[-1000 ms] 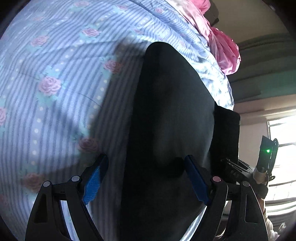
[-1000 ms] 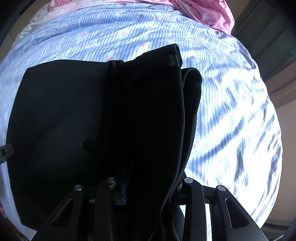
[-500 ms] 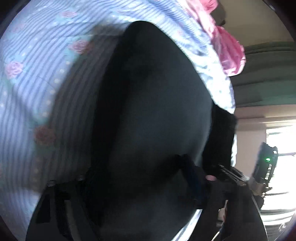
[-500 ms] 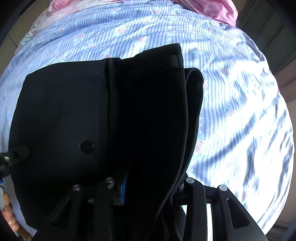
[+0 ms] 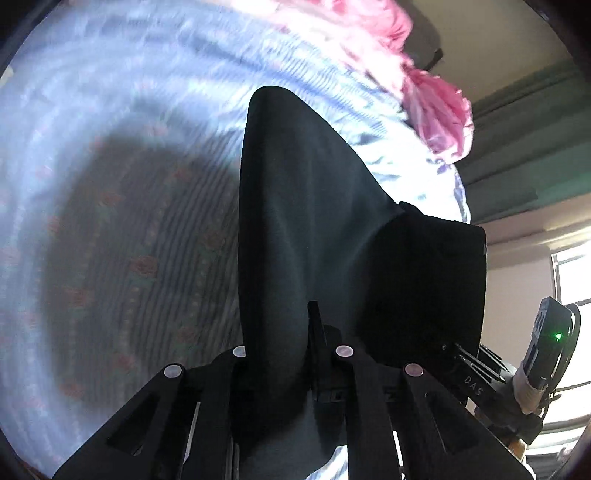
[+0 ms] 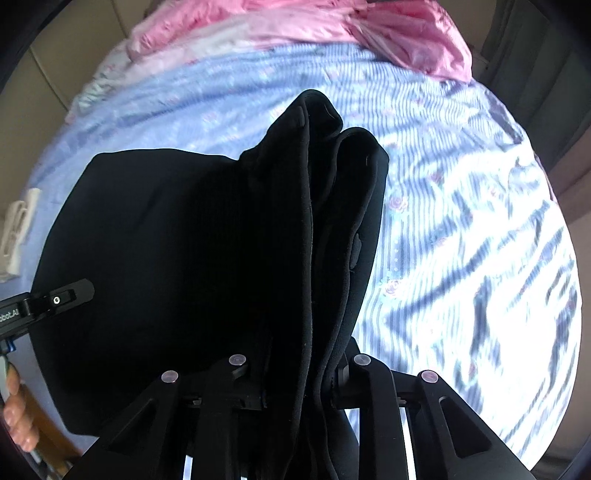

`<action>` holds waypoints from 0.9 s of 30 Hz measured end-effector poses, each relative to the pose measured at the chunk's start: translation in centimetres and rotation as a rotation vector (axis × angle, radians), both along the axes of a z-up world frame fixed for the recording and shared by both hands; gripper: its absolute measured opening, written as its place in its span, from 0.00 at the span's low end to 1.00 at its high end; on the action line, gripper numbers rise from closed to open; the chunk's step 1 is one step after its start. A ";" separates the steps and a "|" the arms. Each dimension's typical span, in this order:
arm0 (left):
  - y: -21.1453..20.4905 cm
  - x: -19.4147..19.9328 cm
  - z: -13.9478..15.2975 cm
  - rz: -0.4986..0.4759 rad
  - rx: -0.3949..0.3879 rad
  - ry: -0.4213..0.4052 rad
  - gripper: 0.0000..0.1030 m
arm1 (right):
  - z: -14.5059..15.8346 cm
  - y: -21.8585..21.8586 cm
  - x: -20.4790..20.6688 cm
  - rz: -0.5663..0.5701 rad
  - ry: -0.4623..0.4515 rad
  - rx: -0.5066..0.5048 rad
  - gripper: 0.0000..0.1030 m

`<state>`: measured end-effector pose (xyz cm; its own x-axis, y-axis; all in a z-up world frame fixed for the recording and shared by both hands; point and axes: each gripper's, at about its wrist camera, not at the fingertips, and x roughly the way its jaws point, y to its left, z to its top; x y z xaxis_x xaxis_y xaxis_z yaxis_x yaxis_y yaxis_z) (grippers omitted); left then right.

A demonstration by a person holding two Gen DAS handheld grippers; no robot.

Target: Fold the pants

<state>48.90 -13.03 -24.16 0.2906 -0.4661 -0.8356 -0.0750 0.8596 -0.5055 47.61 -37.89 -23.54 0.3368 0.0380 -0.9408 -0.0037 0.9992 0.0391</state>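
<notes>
Black pants [image 5: 314, 221] hang off the bed, held up along one edge by both grippers. My left gripper [image 5: 280, 332] has a fold of the cloth pinched between its jaws, which are closing. In the right wrist view the pants [image 6: 184, 258] drape in thick folded layers. My right gripper [image 6: 299, 369] grips the bunched layers, its jaws closing too. The left tool's finger [image 6: 62, 295] shows at the cloth's left edge, with a hand [image 6: 18, 417] below it. The right tool's body [image 5: 550, 339] shows at the far right of the left wrist view.
A blue striped sheet with roses [image 5: 110, 147] covers the bed [image 6: 461, 221]. A pink quilt [image 6: 332, 29] is bunched at the far end. A white object [image 6: 18, 229] lies at the bed's left edge. Green curtains [image 5: 517, 147] and a window [image 5: 572, 277] are on the right.
The left jaws went from wide open over the pants to closed on a fold. Both grippers rose and lifted the cloth off the sheet. The right jaws tightened.
</notes>
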 end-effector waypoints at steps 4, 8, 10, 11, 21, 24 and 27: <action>1.1 -1.9 4.5 -0.005 0.047 -0.060 0.13 | 4.0 0.6 -2.0 0.037 -0.053 0.026 0.22; 3.4 -4.5 8.9 0.039 0.089 -0.126 0.13 | 7.5 1.6 -3.5 0.089 -0.089 0.059 0.22; 5.1 -5.8 10.9 0.078 0.110 -0.159 0.13 | 9.1 3.1 -3.8 0.128 -0.108 0.072 0.22; 6.1 -6.6 11.7 0.095 0.124 -0.174 0.13 | 9.2 5.0 -3.1 0.145 -0.116 0.076 0.22; 17.1 -12.7 16.9 0.216 0.251 -0.254 0.13 | 13.8 17.3 -4.9 0.307 -0.198 0.157 0.22; 21.3 -14.2 17.2 0.234 0.253 -0.261 0.13 | 14.6 21.3 -6.7 0.333 -0.223 0.165 0.22; 25.5 -15.2 16.8 0.229 0.250 -0.259 0.13 | 14.8 25.4 -8.3 0.364 -0.235 0.149 0.22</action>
